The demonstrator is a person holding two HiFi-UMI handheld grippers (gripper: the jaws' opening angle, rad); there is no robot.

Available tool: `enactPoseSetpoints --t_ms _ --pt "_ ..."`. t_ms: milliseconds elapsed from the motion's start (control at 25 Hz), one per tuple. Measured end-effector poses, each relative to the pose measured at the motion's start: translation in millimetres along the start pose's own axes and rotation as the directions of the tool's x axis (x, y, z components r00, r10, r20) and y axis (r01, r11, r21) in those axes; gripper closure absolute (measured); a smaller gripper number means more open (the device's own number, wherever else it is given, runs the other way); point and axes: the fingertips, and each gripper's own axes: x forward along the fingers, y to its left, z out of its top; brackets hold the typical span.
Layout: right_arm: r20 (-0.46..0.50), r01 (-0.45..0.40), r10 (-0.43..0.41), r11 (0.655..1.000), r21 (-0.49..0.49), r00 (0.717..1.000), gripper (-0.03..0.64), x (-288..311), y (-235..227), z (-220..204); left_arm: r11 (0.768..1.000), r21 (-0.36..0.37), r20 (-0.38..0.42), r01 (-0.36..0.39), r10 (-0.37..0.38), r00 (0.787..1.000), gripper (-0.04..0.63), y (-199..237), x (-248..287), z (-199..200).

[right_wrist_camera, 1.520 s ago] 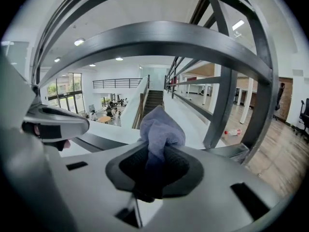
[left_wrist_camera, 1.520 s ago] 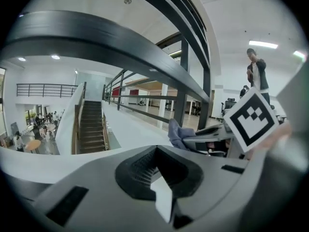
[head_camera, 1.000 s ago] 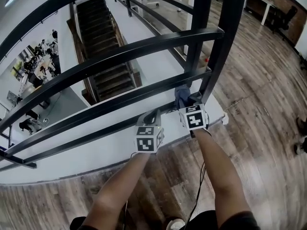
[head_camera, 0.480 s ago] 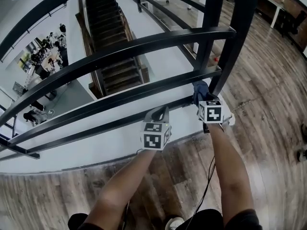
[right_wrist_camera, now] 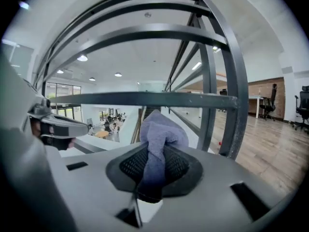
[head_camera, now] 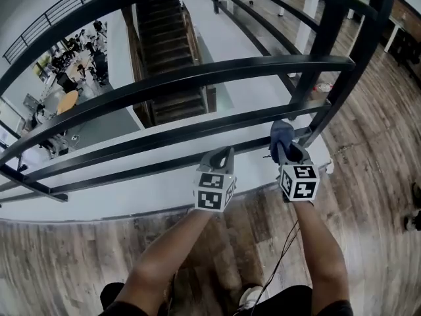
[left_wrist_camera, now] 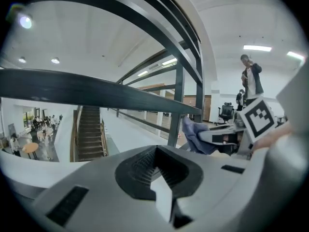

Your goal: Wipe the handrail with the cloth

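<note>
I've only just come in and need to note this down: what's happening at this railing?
A person stands at a black railing above a staircase, with a gripper in each hand. The right gripper is shut on a blue cloth and holds it low on the railing. Whether the cloth touches a bar is hard to tell. The left gripper is shut and empty, hanging close beside it.

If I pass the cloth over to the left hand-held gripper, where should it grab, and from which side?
Probably grip the bunched free end of the cloth that sticks out past the right hand-held gripper, coming from its left, where the left hand-held gripper is. The rest is pinched between the right jaws.
</note>
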Motion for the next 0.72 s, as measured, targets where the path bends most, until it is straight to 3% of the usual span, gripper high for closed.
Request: enactPoseSetpoints --t_ms 120,240,360,480,600,720 --pt "0.013 -0.051 0.051 0.999 0.015 0.999 0.54 -46.8 57.7 27.6 0.998 -0.054 -0.019 -0.028 0.027 0.999 0.594 18.0 -58.0 6.7" --pt "0.061 -0.076 0.072 0.995 0.059 0.996 0.54 -92.0 112.8 84.5 0.997 -0.082 0.03 -0.007 0.009 1.0 0.594 34.1 -117.9 59.9" --pt "0.108 -0.135 0.117 0.975 0.178 0.987 0.54 -150.8 165.0 164.6 0.991 -0.136 0.074 -0.019 0.029 0.997 0.594 49.0 -197.9 132.3" --pt "0.137 -0.194 0.169 0.961 0.195 0.976 0.54 -205.8 207.3 255.9 0.981 -0.165 0.112 -0.099 0.119 0.987 0.594 71.2 -275.7 216.6" --pt "0.138 -0.23 0.21 0.962 0.146 0.968 0.54 -251.4 237.2 340.9 0.975 -0.099 0.134 -0.198 0.211 0.968 0.594 82.8 -338.9 304.3" --pt "0.114 -0.254 0.242 0.96 0.114 0.964 0.54 -309.7 261.2 420.1 0.973 -0.069 0.12 -0.22 0.227 0.966 0.594 65.5 -405.2 385.7"
